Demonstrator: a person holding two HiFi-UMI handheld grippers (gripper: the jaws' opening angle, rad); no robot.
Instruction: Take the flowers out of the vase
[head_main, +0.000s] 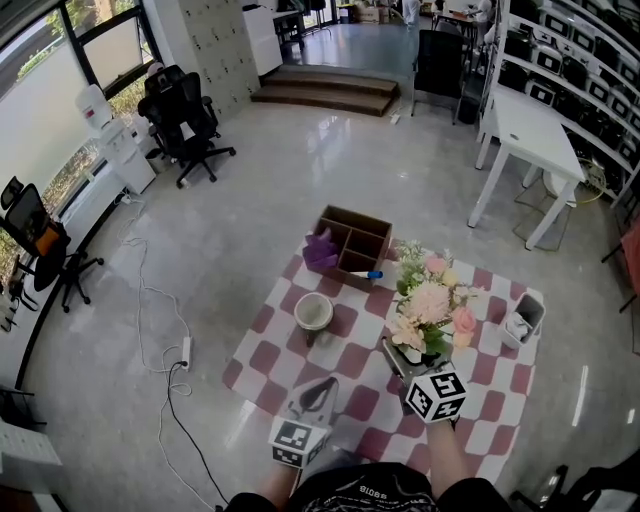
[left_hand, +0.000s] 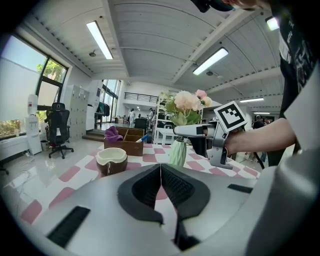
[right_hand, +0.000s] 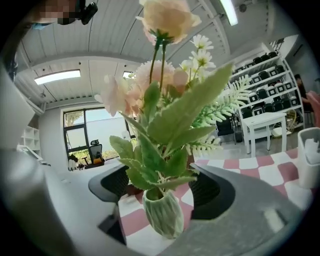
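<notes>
A bunch of pink and cream flowers (head_main: 430, 300) with green leaves stands in a small ribbed pale-green vase (right_hand: 161, 216) on the checked tablecloth (head_main: 350, 410). My right gripper (right_hand: 162, 189) is open, with the vase neck and the lower stems between its dark pads (right_hand: 211, 190), and the pads are not pressing. In the head view the right gripper (head_main: 398, 352) reaches in under the bouquet from the near side. My left gripper (left_hand: 160, 172) is shut with nothing in it and hovers over the cloth's near left part (head_main: 322, 388), pointing towards the vase (left_hand: 177, 152).
A coconut-shell bowl (head_main: 313, 312) sits left of the flowers. Behind them is a wooden divided box (head_main: 355, 240) holding a purple cloth and a marker. A white cup (head_main: 524, 320) stands at the cloth's right edge. A white table (head_main: 530, 130) stands farther off, and office chairs (head_main: 185, 120) to the left.
</notes>
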